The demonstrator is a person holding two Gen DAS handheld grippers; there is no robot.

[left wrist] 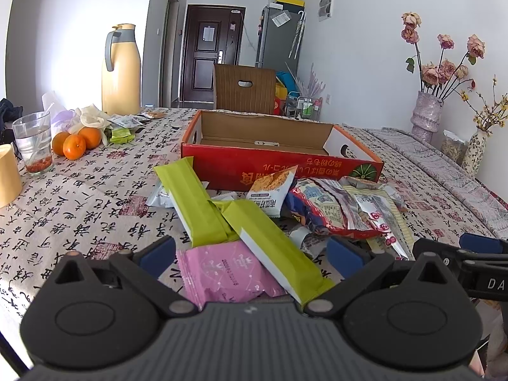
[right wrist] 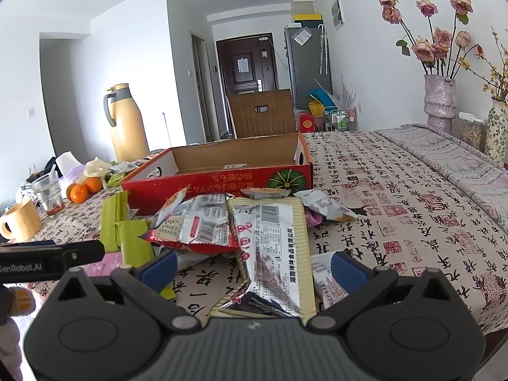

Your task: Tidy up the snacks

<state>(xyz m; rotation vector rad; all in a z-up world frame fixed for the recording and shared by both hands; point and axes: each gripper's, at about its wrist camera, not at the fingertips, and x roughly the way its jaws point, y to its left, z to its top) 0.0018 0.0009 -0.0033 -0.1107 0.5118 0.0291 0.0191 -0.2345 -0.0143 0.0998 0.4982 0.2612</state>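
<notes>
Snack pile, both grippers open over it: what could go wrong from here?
1. The green packets overlap each other and the pink packet, so the left gripper may lift or drag more than one.
2. The striped bag lies partly under the red-edged bag; pulling it with the right gripper could scatter neighbours.
3. The two grippers sit close together and might collide.

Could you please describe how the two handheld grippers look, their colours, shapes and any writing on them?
Both the left gripper and the right gripper have a dark grey ribbed body, black linkage arms with round pivot discs and silver rivets, and blue finger pads. White lettering "GenRobot.AI" shows on the left one's side in the right wrist view.
</notes>
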